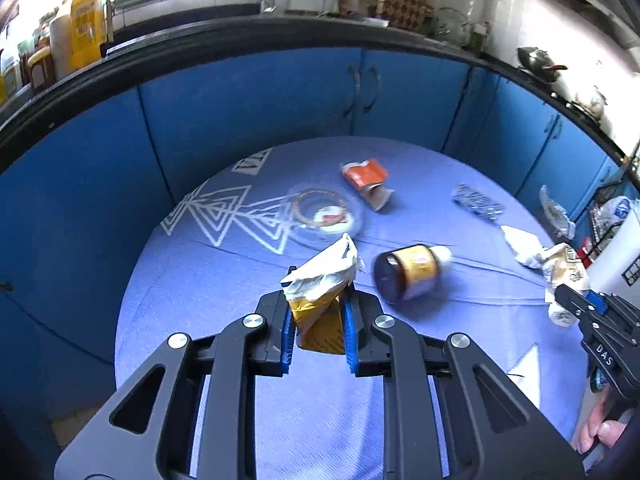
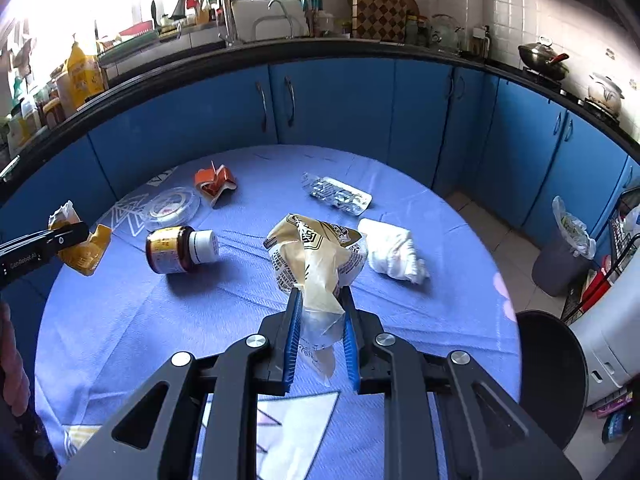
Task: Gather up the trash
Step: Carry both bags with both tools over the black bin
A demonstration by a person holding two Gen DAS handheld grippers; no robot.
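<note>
Left hand-held gripper [image 1: 318, 320] is clamped on a yellow wrapper [image 1: 320, 300] w/ white crumpled top, centre of left wrist view, held above the blue cloth [image 1: 208, 300] on the counter. Right hand-held gripper [image 2: 320, 336] is clamped on a tan plastic bag [image 2: 316, 264] w/ printed text, centre of right wrist view, bag bulging fwd past the fingertips. On the cloth: brown jar [image 2: 180, 250] w/ white cap lying on its side, left of centre; clear round lid [image 2: 172, 208] and orange carton [image 2: 214, 182] in upper left; blister pack [image 2: 340, 196] upper centre; white crumpled tissue [image 2: 394, 250] just right of the bag. Bin [image 2: 560, 256] w/ liner stands on the floor at right edge
</note>
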